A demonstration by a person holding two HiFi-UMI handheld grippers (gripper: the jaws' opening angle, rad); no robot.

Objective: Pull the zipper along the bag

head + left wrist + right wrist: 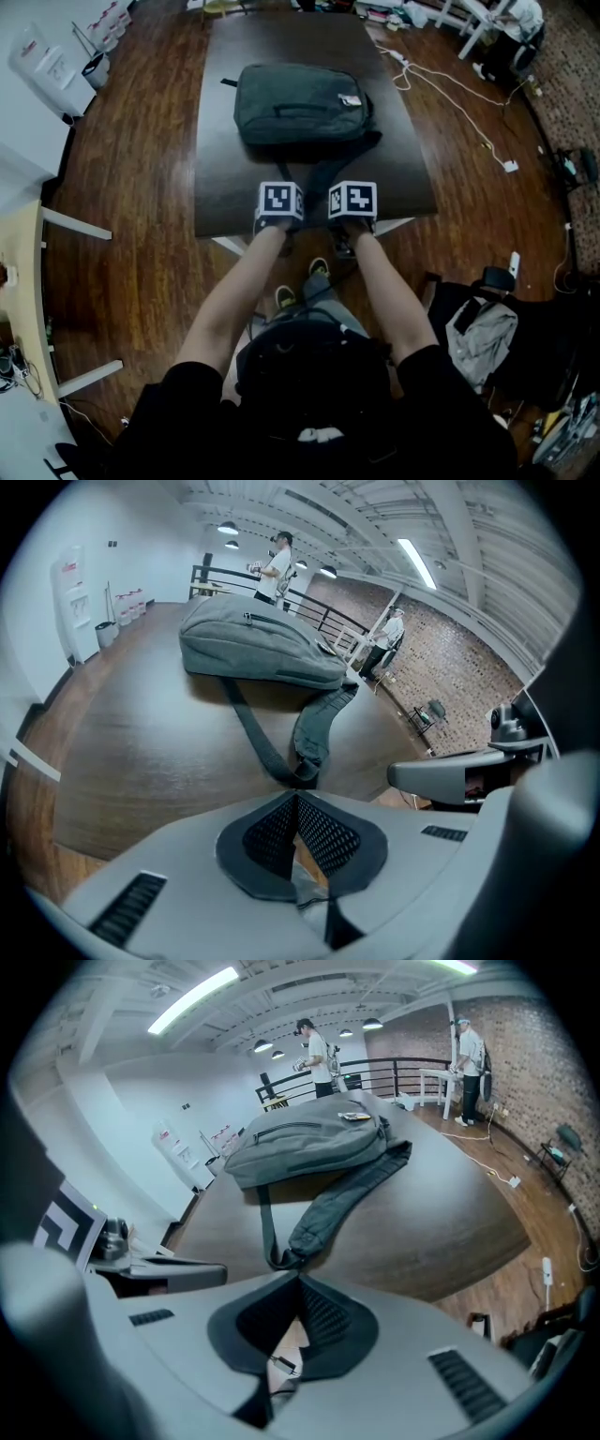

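Lying flat on the far half of the dark table [230, 178], the grey backpack [300, 103] shows its broad side upward, with a zipper [283, 1132] curving across that face and a small white tag [350, 99] near its right end. From its near side a padded shoulder strap [319, 726] and a thin webbing strap [251, 733] trail over the tabletop toward the near edge, where the two meet. Just short of that meeting point, at the table's near edge, the left gripper [292, 795] and the right gripper [300, 1279] sit side by side, well apart from the backpack itself. Each has its jaws brought together at the tips with nothing pinched between the ribbed pads; whether either tip touches the strap end cannot be told. Bare forearms [234, 300] reach forward from the near side to the two marker cubes [279, 201]. Around the table lies a wooden floor [141, 169], with a white cable [450, 94] snaking across it at the far right. Beyond the backpack, two people [316, 1052] stand by a railing [398, 1074].
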